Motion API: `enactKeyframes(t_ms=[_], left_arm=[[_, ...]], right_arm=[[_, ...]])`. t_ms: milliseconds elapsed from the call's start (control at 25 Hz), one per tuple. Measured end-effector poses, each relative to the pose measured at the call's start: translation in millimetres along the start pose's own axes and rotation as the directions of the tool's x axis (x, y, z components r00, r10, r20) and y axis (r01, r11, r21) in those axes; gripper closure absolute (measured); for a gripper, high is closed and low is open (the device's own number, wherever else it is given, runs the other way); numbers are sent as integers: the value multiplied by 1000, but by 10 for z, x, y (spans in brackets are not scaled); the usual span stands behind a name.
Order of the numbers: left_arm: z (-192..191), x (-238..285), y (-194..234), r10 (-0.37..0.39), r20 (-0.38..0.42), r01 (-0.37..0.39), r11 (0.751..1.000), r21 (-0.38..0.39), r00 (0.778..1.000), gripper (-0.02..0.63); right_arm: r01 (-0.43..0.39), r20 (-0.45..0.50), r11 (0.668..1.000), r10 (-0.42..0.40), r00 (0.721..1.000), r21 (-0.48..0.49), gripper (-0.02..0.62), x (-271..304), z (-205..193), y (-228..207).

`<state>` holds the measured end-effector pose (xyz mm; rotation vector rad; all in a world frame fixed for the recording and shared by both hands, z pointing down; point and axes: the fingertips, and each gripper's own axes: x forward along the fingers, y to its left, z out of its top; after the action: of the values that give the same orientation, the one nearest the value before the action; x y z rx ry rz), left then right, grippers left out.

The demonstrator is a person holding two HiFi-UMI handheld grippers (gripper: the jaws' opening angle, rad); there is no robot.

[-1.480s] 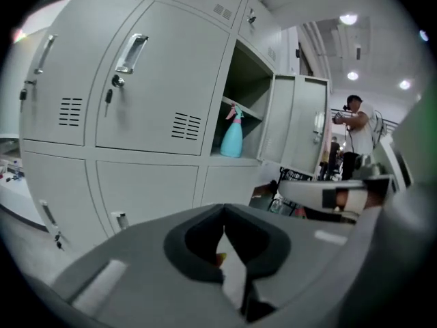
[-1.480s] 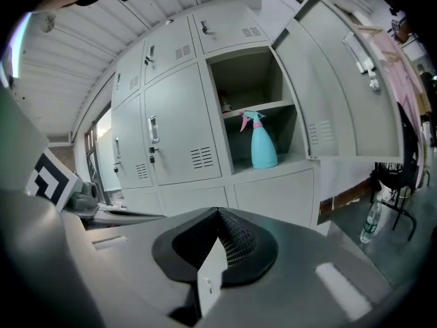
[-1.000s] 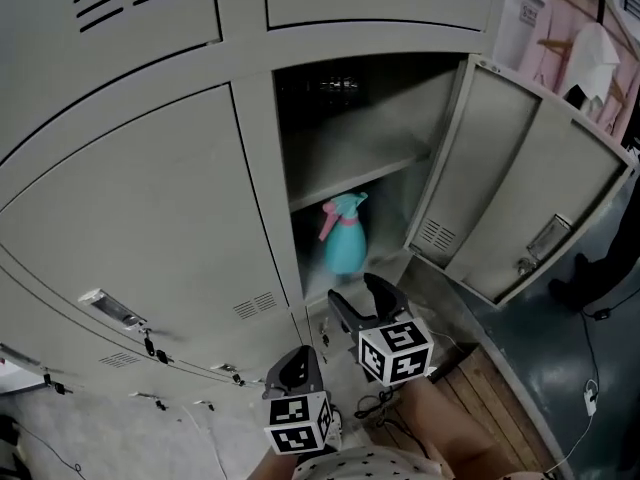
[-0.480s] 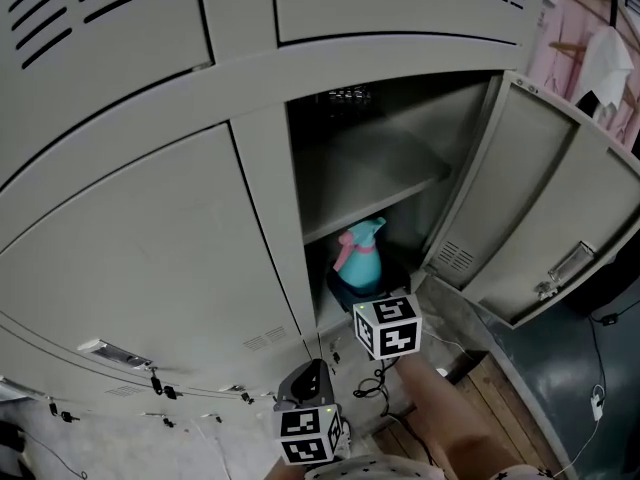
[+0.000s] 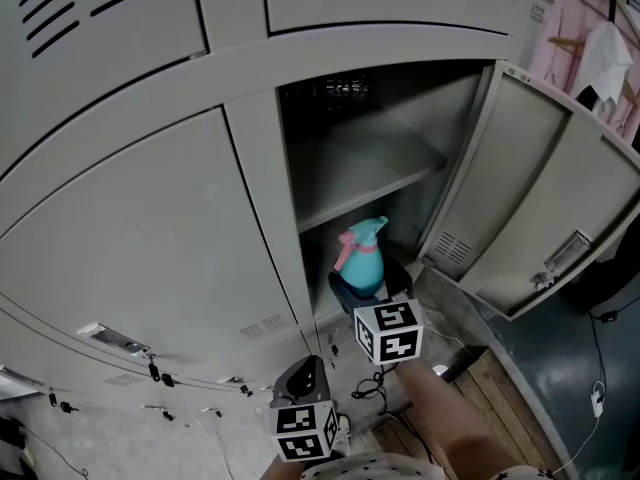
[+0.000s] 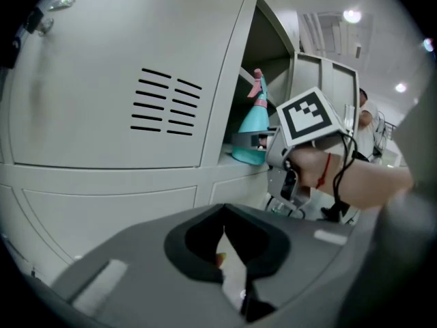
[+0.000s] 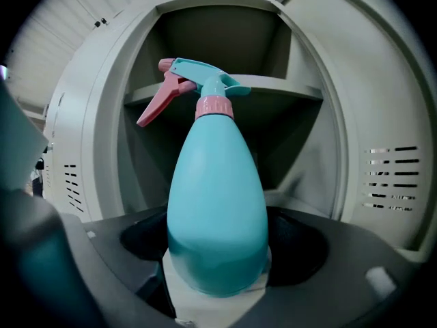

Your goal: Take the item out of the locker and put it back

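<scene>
Handling the teal plastic spray bottle (image 5: 363,261) calls for a moderate squeeze. The pear-shaped shell looks light, smooth and probably slippery, and it may flex under hard pressure. Whether it holds liquid cannot be told.

- Location: the bottle stands upright on the floor of the open compartment of the grey sheet-steel locker (image 5: 150,228), below the flat steel shelf (image 5: 370,173). Its pink trigger (image 7: 160,101) points left.
- Recommended hold: the wide lower body, where the sides are fullest. Higher up, the taper would likely let the pads slide. Avoid the trigger and the pink ribbed collar (image 7: 214,106).
- Right tongs (image 5: 370,284): spread wide, the jaws having just been opening and then easing in slightly. The bottle stands between them with a gap on each side, so nothing is pinched.
- Left tongs (image 5: 303,375): near and low, left of the opening, drawn together and empty.
- Matt painted door (image 5: 540,198): open at right, with louvre slots.
</scene>
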<state>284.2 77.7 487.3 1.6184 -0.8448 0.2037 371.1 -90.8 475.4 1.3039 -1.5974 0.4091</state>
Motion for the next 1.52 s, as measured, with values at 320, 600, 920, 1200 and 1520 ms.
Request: enactKeyframes(t_ms=[320, 600, 920, 1200, 1520], left_arm=[[-186, -459, -239, 6, 18, -5, 1000, -10, 1000, 600], [-453, -997, -578, 6, 47, -6, 1000, 1, 999, 598], [-780, -1399, -910, -13, 53, 12, 1000, 13, 999, 600], [-797, -1531, -1035, -16, 79, 14, 999, 29, 997, 600], [-754, -1510, -1047, -31, 83, 30, 999, 13, 996, 600]], right_arm=[[-16, 2, 1000, 16, 1000, 21, 178, -979, -226, 193], [-33, -30, 999, 34, 999, 41, 178, -2022, -624, 413], [-15, -56, 997, 19, 998, 74, 178, -2873, -1016, 522], [-10, -50, 995, 15, 999, 98, 178, -3124, -1094, 528], [-15, -51, 996, 20, 998, 92, 178, -3090, -1086, 521]])
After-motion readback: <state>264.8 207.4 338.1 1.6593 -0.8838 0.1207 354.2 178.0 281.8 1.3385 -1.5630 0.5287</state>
